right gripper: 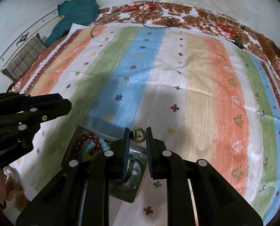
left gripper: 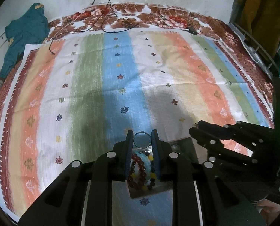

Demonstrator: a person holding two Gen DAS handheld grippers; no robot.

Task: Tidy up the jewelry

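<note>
My left gripper (left gripper: 142, 138) is shut on a thin dark open bangle (left gripper: 142, 132), pinched upright between the blue pads. It hangs just above an open box (left gripper: 149, 191) filled with red, pale blue and yellow bead bracelets (left gripper: 140, 166). My right gripper (right gripper: 138, 139) is shut on a small gold coiled ornament (right gripper: 139, 131), held over the far right edge of the same box (right gripper: 72, 146). The bead bracelets (right gripper: 91, 144) lie in its left part. Each gripper shows in the other's view: the right gripper (left gripper: 194, 129) beside the box, the left gripper (right gripper: 67, 105) at the left.
A striped cloth (left gripper: 121, 71) with small motifs covers a floral blanket (left gripper: 132, 13) on the bed. Black cables (left gripper: 109, 28) lie at the far edge. A teal garment (left gripper: 25, 33) and a checked cushion (right gripper: 23, 60) sit at the far left.
</note>
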